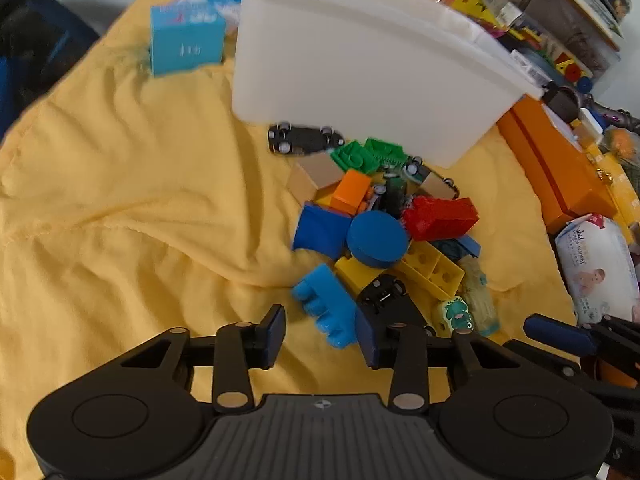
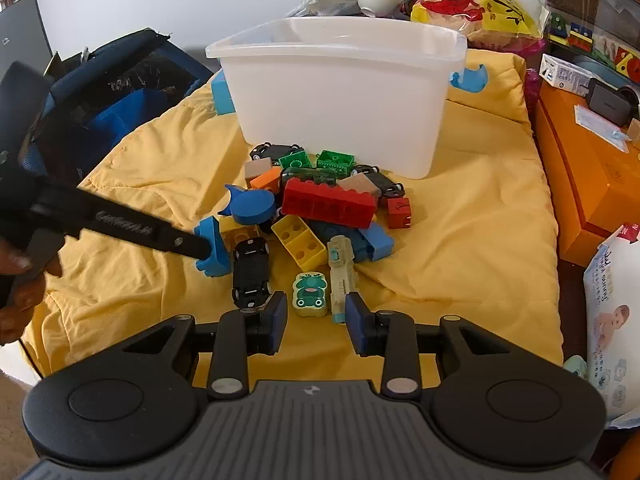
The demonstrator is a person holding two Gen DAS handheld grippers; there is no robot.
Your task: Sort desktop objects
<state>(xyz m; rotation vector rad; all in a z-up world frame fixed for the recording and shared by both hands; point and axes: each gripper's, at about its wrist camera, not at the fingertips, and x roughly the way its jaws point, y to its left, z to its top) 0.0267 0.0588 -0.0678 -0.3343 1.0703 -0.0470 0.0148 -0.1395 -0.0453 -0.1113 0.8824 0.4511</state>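
A pile of toys lies on the yellow cloth [image 2: 460, 240] in front of a white plastic bin [image 2: 340, 92]: a red brick [image 2: 328, 202], a blue disc [image 2: 254, 206], a yellow brick [image 2: 300, 244], green bricks [image 2: 336, 159], a black toy car [image 2: 251, 270], a frog eraser [image 2: 308, 289]. My left gripper [image 1: 320, 334] is open, its fingers on either side of a light blue brick [image 1: 326, 306]. In the right wrist view the left gripper [image 2: 208, 246] reaches that brick [image 2: 212, 250]. My right gripper [image 2: 316, 322] is open and empty, just short of the frog eraser.
A blue box [image 1: 186, 46] stands left of the bin. An orange box [image 2: 592, 184] and a wipes pack [image 2: 612, 300] lie at the right edge. A dark blue bag [image 2: 120, 88] sits at the left. Clutter and a yellow bag [image 2: 472, 8] are behind the bin.
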